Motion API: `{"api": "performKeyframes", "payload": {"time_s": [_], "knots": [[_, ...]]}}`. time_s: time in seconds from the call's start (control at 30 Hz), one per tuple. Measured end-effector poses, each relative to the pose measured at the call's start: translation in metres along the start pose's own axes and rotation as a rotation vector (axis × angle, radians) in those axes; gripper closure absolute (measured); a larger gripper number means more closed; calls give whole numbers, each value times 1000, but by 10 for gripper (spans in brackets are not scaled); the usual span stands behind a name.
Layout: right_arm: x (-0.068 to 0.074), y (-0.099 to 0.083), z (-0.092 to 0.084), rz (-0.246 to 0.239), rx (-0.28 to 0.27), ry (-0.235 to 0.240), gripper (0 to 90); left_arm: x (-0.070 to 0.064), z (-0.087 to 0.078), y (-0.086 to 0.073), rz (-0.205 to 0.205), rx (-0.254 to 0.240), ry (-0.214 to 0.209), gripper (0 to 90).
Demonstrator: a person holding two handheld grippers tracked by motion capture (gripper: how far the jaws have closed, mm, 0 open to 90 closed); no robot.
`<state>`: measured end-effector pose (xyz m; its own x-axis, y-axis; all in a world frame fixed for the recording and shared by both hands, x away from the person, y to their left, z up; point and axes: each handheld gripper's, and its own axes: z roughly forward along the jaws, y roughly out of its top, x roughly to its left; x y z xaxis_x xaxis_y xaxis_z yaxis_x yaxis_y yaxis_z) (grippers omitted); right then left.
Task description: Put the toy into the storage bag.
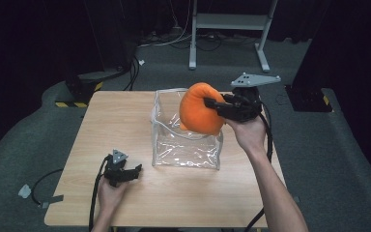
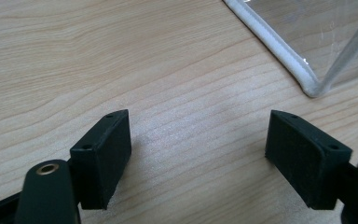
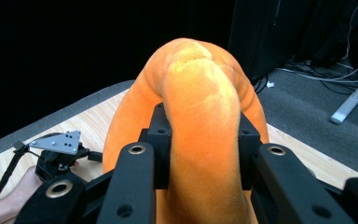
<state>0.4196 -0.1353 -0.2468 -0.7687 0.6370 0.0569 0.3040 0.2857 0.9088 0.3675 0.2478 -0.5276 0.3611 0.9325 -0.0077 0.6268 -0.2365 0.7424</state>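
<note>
A soft orange plush cushion (image 1: 199,113) hangs over the open top of a clear plastic bag (image 1: 186,145) with white piping that stands on the wooden table (image 1: 121,116). My right gripper (image 1: 212,104) is shut on the cushion, squeezing a fold of it; in the right gripper view the orange plush (image 3: 200,116) bulges up between the two black pads (image 3: 161,140). My left gripper (image 1: 136,171) rests on the table near the front left, open, with bare wood between its pads (image 2: 107,149). The bag's piped corner (image 2: 307,84) lies just beyond it.
A white metal frame (image 1: 229,24) stands on the grey carpet behind the table. Cables (image 1: 135,67) and a black stand with yellow-striped tape (image 1: 79,89) lie at the far left. Each gripper trails a black cable (image 1: 96,193) toward the front edge.
</note>
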Motion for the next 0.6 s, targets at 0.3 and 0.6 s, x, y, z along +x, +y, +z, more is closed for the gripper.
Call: {"api": "performKeyframes", "payload": {"time_s": [0.3,0.6], "knots": [[5,3,15,-2,10,19,687,0,0,0,-6,-4,-1,225],[10,5,29,-6,17,30,686,0,0,0,-9,-6,-1,227]]}}
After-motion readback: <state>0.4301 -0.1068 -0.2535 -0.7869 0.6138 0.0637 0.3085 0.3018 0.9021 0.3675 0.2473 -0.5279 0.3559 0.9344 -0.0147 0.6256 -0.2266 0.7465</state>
